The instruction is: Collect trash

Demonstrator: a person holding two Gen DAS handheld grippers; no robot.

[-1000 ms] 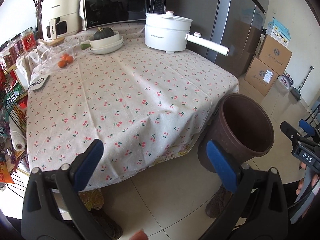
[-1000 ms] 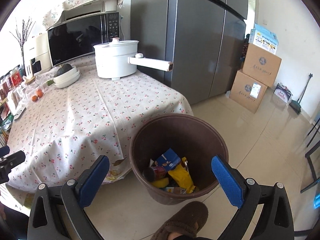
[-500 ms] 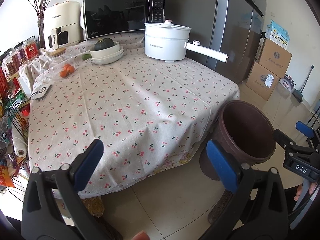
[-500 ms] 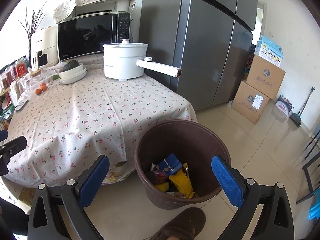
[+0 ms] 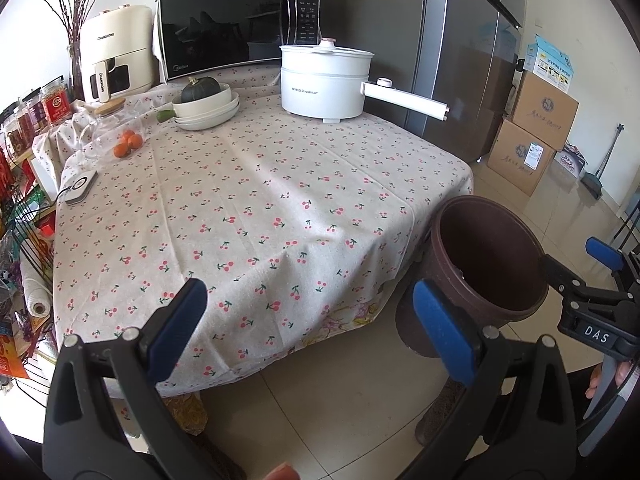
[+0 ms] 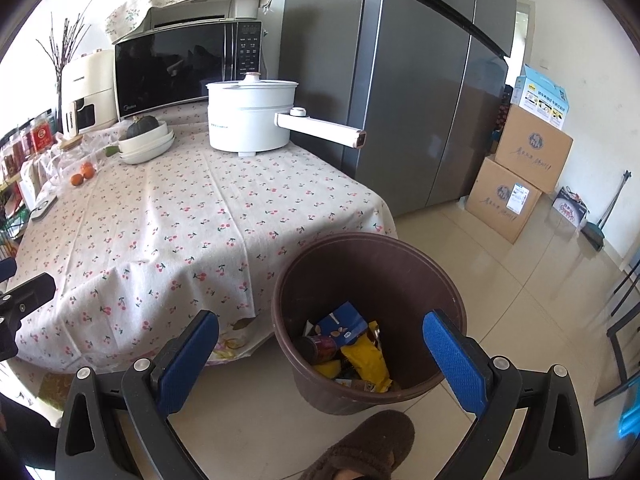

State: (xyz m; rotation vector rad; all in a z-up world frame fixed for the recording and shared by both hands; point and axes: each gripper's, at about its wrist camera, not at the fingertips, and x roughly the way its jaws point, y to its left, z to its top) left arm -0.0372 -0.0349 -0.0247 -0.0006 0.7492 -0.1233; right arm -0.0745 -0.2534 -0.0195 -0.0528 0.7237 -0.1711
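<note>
- On the tiled floor just beside the table's corner stands the brown bin (image 6: 368,320), upright, its rim close to the hanging cherry-print tablecloth (image 6: 160,232).
- Inside the bin lie pieces of trash: a blue carton (image 6: 340,326), a yellow wrapper (image 6: 366,360) and a dark can (image 6: 320,346), heaped together at the bottom.
- The right gripper (image 6: 320,360) hangs above the bin's near side, its blue pads spread wide with nothing between them.
- The left gripper (image 5: 310,328) is also spread wide and empty, over the near edge of the table.
- At the table's far side sit a white electric pot (image 5: 324,80), a stack of bowls with a green squash (image 5: 202,90), and small oranges (image 5: 128,144).
- A brown slipper (image 6: 360,448) shows on the floor just beside the bin.
</note>
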